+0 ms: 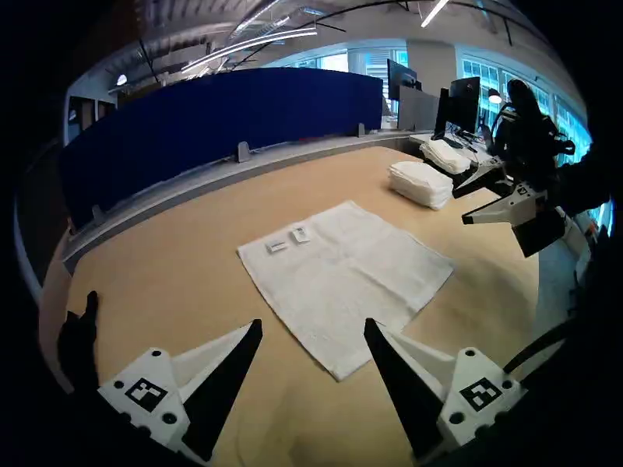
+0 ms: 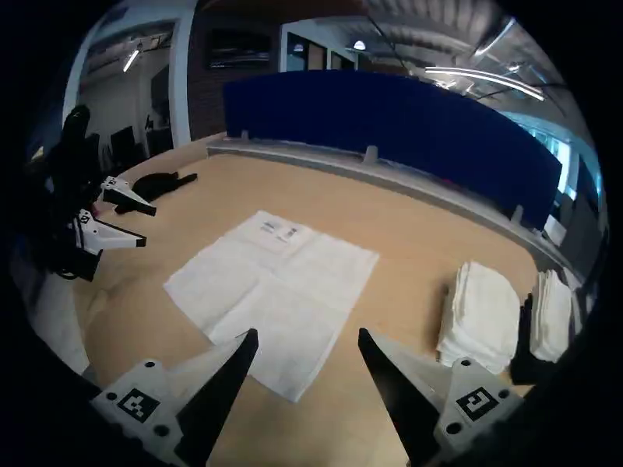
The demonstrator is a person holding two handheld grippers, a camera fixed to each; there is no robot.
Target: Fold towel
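A white towel [image 1: 346, 276] lies spread flat on the tan table, with two small labels [image 1: 288, 240] near its far edge. My left gripper [image 1: 313, 333] hovers open just above the towel's near corner, nothing between its fingers. The right gripper [image 1: 471, 204] appears at the right in the left gripper view, open, held above the table beyond the towel's right side. In the right gripper view the same towel [image 2: 276, 288] spreads ahead, and my right gripper [image 2: 307, 342] is open over its near edge. The left gripper [image 2: 124, 218] appears at the left there, open.
Two stacks of folded white towels [image 2: 479, 315] [image 2: 553, 315] sit at the table's right end, also seen as folded towels [image 1: 420, 183]. A dark cloth [image 2: 160, 184] lies at the far left. A blue partition [image 1: 218, 117] runs behind the table; monitors [image 1: 459, 97] stand past it.
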